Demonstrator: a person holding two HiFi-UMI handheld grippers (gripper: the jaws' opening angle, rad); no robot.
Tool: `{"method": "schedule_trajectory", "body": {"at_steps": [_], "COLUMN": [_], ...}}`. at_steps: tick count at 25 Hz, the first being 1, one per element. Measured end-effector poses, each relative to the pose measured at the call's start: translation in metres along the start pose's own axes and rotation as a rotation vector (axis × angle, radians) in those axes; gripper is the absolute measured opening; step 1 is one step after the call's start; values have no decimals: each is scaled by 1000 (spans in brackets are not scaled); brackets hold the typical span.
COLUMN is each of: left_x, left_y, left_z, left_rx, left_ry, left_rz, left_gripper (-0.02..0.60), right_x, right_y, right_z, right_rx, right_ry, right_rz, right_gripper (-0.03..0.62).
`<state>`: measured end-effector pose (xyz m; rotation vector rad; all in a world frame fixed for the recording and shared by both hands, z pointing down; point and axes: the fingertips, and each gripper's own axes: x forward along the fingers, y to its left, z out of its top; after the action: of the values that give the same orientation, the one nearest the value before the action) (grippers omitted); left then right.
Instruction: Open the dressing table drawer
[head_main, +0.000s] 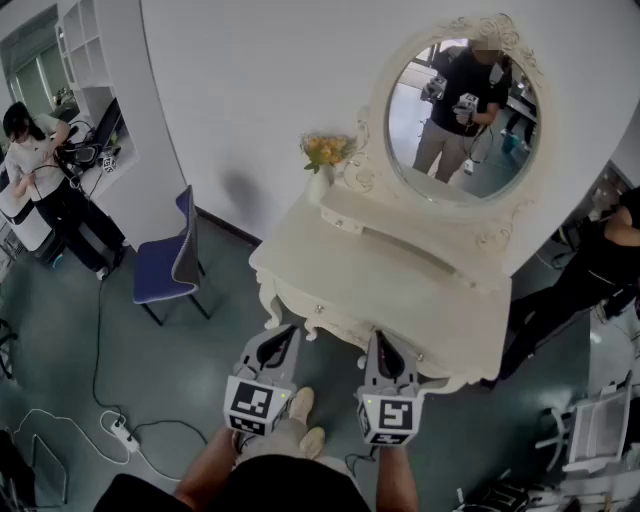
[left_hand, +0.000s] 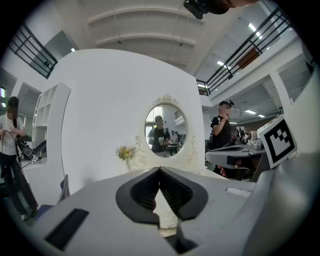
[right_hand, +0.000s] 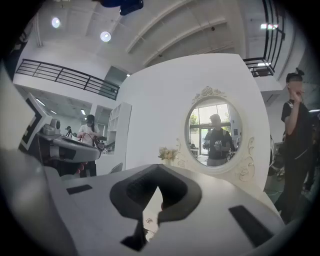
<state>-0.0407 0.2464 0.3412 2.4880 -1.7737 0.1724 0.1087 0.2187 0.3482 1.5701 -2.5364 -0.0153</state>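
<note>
The cream dressing table with its oval mirror stands right in front of me. Its drawer front with a small knob runs under the near edge and looks closed. My left gripper and right gripper hover side by side just short of that edge, both pointing at the table. In the left gripper view the left gripper has its jaws together with nothing between them. The right gripper looks the same in the right gripper view, tips touching and empty. Neither touches the table.
A vase of yellow flowers sits on the table's back left corner. A blue chair stands to the left. Cables and a power strip lie on the floor. People stand at far left and far right.
</note>
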Motion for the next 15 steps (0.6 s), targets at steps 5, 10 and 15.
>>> {"method": "schedule_trajectory", "body": {"at_steps": [5,10,15], "left_x": [-2,-5,-4], "left_y": [-1,-4,-5], "left_z": [-1,0,2], "left_rx": [1,3,3], "left_ry": [1,-4,-15], "left_rz": [6,15,25], "left_gripper": [2,2,2], "right_x": [-3,-4,-3], "right_y": [-1,-6,-9], "right_z": [0,2,1], "right_rx": [13,27,17], "right_ry": [-26,-49,-57], "right_rz": [7,12,19], "right_gripper": [-3,-2,-2]}}
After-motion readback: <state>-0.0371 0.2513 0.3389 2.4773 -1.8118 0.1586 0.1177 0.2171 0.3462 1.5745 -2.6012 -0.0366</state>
